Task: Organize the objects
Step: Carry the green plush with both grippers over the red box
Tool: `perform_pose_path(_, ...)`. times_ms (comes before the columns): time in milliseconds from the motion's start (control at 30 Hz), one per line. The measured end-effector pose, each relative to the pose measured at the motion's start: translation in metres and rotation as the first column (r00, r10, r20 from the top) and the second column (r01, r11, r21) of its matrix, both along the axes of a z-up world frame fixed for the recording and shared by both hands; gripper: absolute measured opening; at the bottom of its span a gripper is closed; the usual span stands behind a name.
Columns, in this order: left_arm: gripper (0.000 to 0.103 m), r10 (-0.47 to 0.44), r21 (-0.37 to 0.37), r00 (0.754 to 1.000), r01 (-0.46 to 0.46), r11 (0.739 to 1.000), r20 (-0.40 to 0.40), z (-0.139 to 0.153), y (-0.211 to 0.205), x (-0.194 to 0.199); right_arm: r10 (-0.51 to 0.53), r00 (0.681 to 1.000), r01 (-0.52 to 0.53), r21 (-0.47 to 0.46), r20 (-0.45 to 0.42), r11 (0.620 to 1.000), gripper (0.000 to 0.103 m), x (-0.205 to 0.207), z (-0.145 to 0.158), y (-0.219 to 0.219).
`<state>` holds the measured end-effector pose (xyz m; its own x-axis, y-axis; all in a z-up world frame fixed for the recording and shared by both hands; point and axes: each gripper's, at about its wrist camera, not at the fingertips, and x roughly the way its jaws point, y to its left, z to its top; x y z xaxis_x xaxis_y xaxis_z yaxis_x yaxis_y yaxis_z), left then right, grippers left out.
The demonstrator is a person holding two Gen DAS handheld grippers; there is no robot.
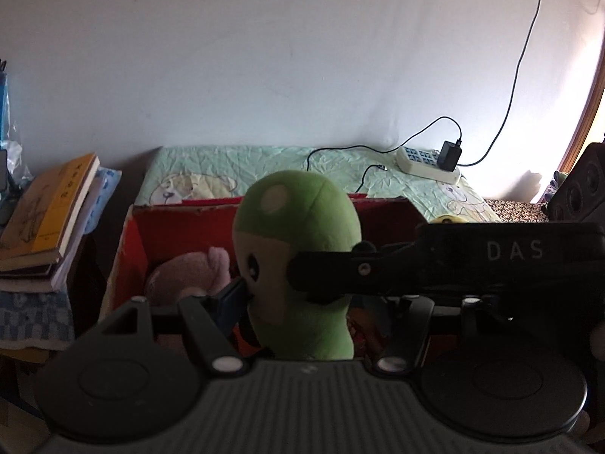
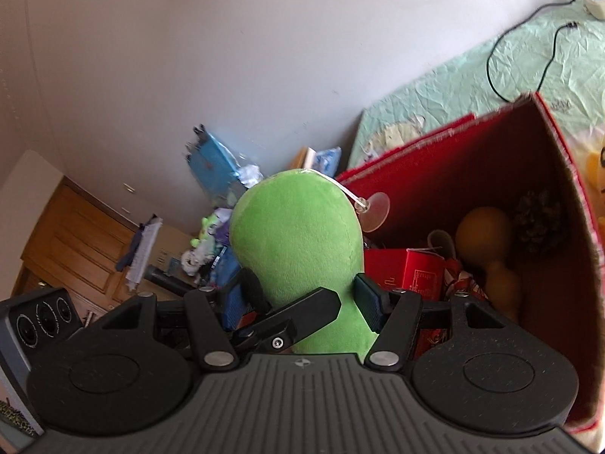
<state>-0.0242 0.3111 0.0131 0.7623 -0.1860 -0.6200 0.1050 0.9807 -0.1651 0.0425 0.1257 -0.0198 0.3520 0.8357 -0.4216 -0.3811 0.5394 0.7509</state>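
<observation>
A green plush toy (image 1: pixel 298 249) with a pale face and a clear suction cup (image 2: pixel 376 212) on a cord is held over an open red cardboard box (image 1: pixel 140 234). My left gripper (image 1: pixel 287 295) is shut on its lower body. My right gripper (image 2: pixel 302 302) also grips it from the other side; its black finger (image 1: pixel 378 272) crosses the left wrist view from the right. The box (image 2: pixel 559 174) holds a pink plush (image 1: pixel 189 276), yellow gourd-shaped toys (image 2: pixel 487 242), a pine cone (image 2: pixel 537 223) and red packets (image 2: pixel 419 272).
The box stands on a table with a green patterned cloth (image 1: pixel 264 166). A white power strip (image 1: pixel 427 162) with a black charger and cables lies at the back right. A stack of books (image 1: pixel 49 219) sits left. Cluttered shelves (image 2: pixel 211 234) and wooden drawers (image 2: pixel 79 242) lie beyond.
</observation>
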Motion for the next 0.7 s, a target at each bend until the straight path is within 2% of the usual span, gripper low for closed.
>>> perform_pose_path(167, 0.066, 0.000, 0.033, 1.000, 0.001, 0.999, -0.018, -0.010, 0.007, 0.003, -0.029, 0.998, 0.026, -0.059, -0.062, 0.998, 0.062, 0.008, -0.015, 0.011)
perform_pose_path(267, 0.066, 0.000, 0.042, 1.000, 0.001, 0.999, -0.021, -0.015, 0.011, 0.004, -0.025, 0.993, 0.018, -0.056, -0.114, 0.998, 0.061, 0.014, -0.023, 0.016)
perform_pose_path(400, 0.068, 0.015, 0.045, 0.999, -0.013, 0.999, -0.028, -0.017, 0.020, 0.004, 0.003, 0.993, -0.010, -0.061, -0.117, 0.998, 0.061, 0.014, -0.024, 0.024)
perform_pose_path(533, 0.071, 0.028, 0.087, 0.999, -0.025, 0.996, -0.043, -0.023, 0.024, 0.002, 0.029, 0.979, -0.034, -0.020, -0.203, 0.999, 0.061, 0.016, -0.037, 0.032)
perform_pose_path(700, 0.072, 0.041, 0.076, 0.997, -0.037, 0.996, -0.058, -0.026, 0.026, 0.007, 0.041, 0.980, -0.046, -0.024, -0.195, 0.999, 0.065, 0.015, -0.037, 0.034)
